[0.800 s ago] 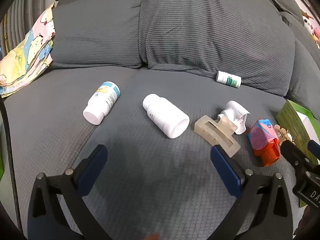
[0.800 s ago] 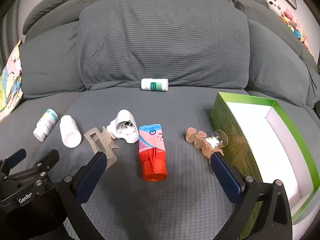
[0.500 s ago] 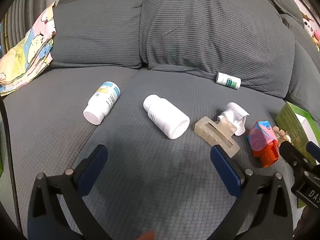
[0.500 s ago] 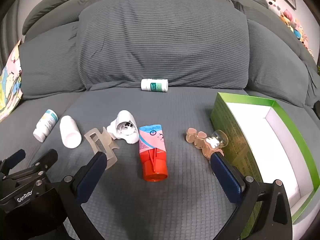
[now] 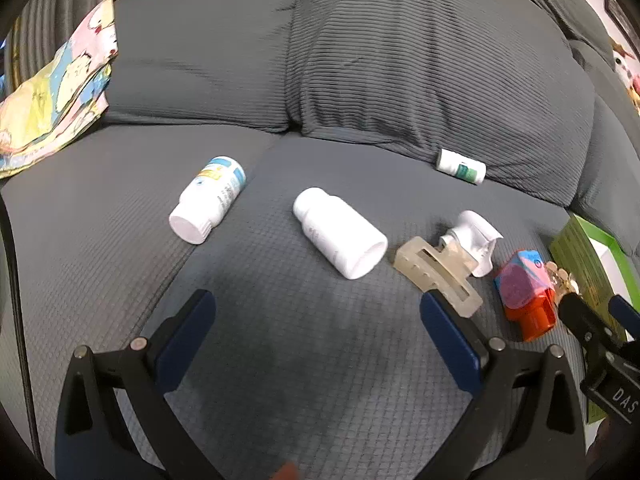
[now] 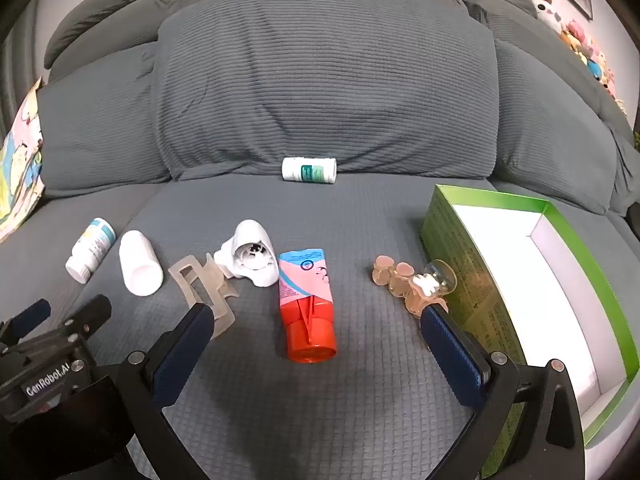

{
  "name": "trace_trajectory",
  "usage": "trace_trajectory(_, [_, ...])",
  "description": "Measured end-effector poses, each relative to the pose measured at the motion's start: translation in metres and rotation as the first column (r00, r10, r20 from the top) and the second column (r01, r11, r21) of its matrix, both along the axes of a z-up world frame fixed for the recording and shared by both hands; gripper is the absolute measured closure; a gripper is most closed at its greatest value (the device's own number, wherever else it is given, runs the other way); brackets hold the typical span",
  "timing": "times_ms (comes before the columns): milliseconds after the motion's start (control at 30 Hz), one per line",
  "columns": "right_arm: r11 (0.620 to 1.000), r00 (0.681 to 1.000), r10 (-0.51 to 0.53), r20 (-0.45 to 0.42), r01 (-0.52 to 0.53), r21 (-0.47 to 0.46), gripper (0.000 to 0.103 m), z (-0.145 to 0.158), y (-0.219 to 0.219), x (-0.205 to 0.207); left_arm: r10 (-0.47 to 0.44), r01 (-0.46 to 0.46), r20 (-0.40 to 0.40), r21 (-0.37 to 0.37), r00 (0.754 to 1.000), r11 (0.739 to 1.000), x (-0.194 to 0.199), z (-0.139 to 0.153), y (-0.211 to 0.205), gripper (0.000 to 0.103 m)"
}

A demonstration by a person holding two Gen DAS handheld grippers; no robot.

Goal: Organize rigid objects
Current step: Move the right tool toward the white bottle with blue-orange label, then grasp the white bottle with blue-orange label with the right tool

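While both jaws stand wide apart, the left gripper [image 5: 316, 308] and right gripper [image 6: 312, 320] hold nothing. At the centre of the right view an orange-capped tube [image 6: 307, 304] lies on the sofa [image 6: 360, 400]. A green box [image 6: 456, 240] sits at right.

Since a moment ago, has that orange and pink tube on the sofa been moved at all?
No. In the right wrist view the tube lies where it did, between the white cap piece and the green box, untouched by either open gripper.

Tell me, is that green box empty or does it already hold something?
Empty, as far as shows: the green box stands open-topped, its visible white floor bare. Its near corner is hidden behind the right tool.
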State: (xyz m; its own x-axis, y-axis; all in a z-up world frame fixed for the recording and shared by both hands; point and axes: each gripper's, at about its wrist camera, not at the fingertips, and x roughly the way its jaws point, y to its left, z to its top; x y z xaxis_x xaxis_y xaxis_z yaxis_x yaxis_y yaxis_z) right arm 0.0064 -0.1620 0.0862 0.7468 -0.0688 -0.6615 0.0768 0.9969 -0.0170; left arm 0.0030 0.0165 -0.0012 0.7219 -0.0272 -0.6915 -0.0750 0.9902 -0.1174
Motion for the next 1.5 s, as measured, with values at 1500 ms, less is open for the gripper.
trace_trajectory(1500, [0.698, 0.771, 0.608, -0.189, -0.405, 0.590, 0.034, -0.005, 0.202, 0.159, 0.245, -0.271, -0.160, -0.169, 0.956, 0.947, 0.083, -0.011, 0.153, 0.025])
